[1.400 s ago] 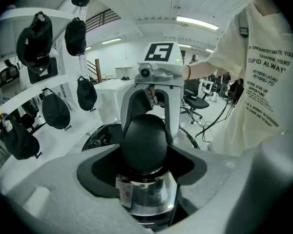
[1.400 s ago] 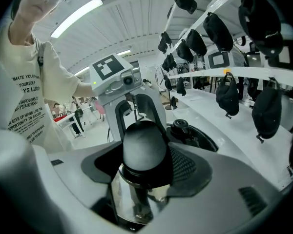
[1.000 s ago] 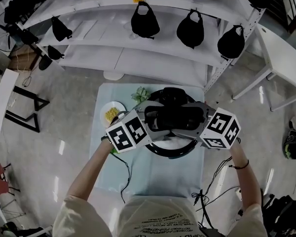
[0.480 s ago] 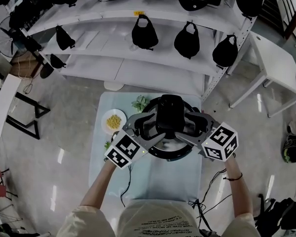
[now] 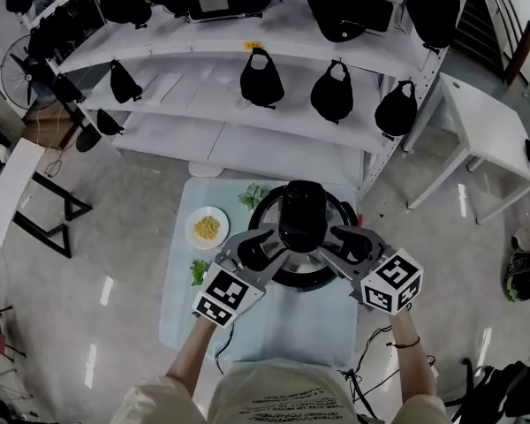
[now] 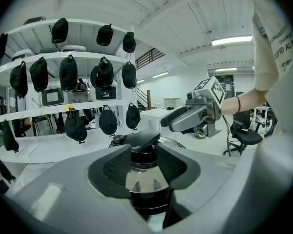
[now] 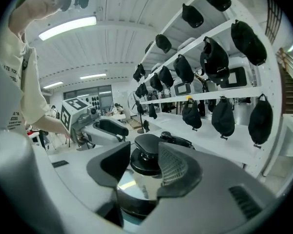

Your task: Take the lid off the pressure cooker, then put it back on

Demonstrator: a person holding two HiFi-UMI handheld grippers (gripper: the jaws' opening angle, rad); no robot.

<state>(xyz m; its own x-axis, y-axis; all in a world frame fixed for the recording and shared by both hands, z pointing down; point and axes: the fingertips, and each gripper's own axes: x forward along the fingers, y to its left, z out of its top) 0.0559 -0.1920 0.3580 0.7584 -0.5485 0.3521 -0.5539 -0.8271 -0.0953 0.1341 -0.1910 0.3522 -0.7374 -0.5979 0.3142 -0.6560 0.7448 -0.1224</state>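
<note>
The pressure cooker (image 5: 302, 280) stands on a light blue table (image 5: 274, 325), its steel lid on top with a black handle (image 5: 301, 212). My left gripper (image 5: 274, 244) comes in from the front left and my right gripper (image 5: 334, 241) from the front right. Both sets of jaws have just been closing on the handle's near end. In the left gripper view the handle (image 6: 145, 141) fills the gap in the left gripper (image 6: 144, 162), pads against its stem. The right gripper view shows the same for the handle (image 7: 147, 147) and right gripper (image 7: 142, 172). The lid looks seated.
A white plate with yellow food (image 5: 207, 228) and green leaves (image 5: 252, 194) lie left of the cooker, more greens (image 5: 199, 272) nearer me. White shelves hung with black caps (image 5: 261, 78) stand behind the table. A white side table (image 5: 477, 122) is at the right. Cables (image 5: 371, 347) trail off the front.
Both grippers have tipped from steeply down to nearly level, and their marker cubes have drawn back toward me. Their wide jaws have narrowed onto the lid handle.
</note>
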